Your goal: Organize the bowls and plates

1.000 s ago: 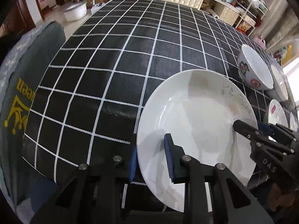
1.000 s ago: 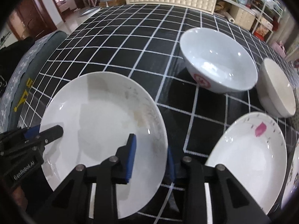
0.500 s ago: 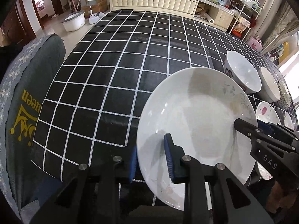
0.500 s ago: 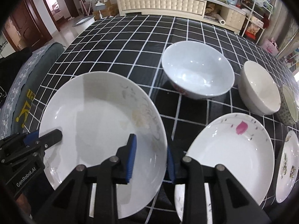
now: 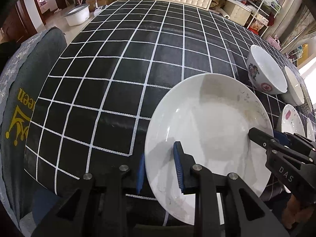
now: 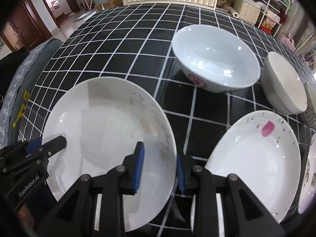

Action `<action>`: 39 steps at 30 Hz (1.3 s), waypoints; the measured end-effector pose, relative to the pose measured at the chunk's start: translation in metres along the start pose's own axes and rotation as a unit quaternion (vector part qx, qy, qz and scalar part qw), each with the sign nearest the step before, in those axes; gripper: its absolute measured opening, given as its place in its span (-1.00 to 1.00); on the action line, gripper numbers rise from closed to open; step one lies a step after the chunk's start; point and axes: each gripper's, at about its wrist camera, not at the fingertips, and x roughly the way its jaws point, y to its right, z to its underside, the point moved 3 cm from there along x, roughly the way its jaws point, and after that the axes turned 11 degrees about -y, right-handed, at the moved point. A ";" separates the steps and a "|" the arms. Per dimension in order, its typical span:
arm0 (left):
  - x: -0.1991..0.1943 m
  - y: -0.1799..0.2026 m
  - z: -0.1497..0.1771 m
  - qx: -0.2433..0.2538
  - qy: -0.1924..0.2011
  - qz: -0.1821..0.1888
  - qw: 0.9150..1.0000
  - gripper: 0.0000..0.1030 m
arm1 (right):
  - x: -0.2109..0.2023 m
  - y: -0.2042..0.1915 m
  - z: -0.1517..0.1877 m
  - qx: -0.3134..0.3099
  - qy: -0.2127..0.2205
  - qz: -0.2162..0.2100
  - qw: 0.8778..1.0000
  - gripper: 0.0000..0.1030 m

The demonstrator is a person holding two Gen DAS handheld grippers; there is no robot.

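Note:
A white plate with a faint grey leaf pattern is held over the near edge of the table between both grippers. My left gripper is shut on its left rim, one blue pad inside the plate and one beneath. My right gripper is shut on the right rim of the same white plate. Each gripper shows in the other view: the right gripper and the left gripper. A white bowl with a red mark stands behind the plate.
The table wears a black cloth with a white grid. A cream bowl, a plate with a pink mark and a floral plate lie to the right. A grey-covered chair stands at the left edge.
Both grippers keep hold of the plate. Half a second ago the table looked farther below; now it is nearer again, so the plate rose and came back down.

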 end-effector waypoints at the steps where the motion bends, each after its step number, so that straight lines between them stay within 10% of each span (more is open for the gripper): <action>1: 0.001 -0.001 0.000 0.000 -0.001 0.001 1.000 -0.53 | -0.001 0.000 0.000 0.001 0.005 0.000 1.000 -0.32; 20: -0.043 -0.010 0.019 -0.016 0.050 -0.022 0.998 -0.53 | -0.055 0.023 0.023 0.017 0.061 -0.013 0.998 -0.29; 39: -0.092 0.119 0.044 0.095 0.087 -0.008 0.992 -0.53 | -0.104 0.111 0.078 0.071 0.085 -0.010 0.994 -0.29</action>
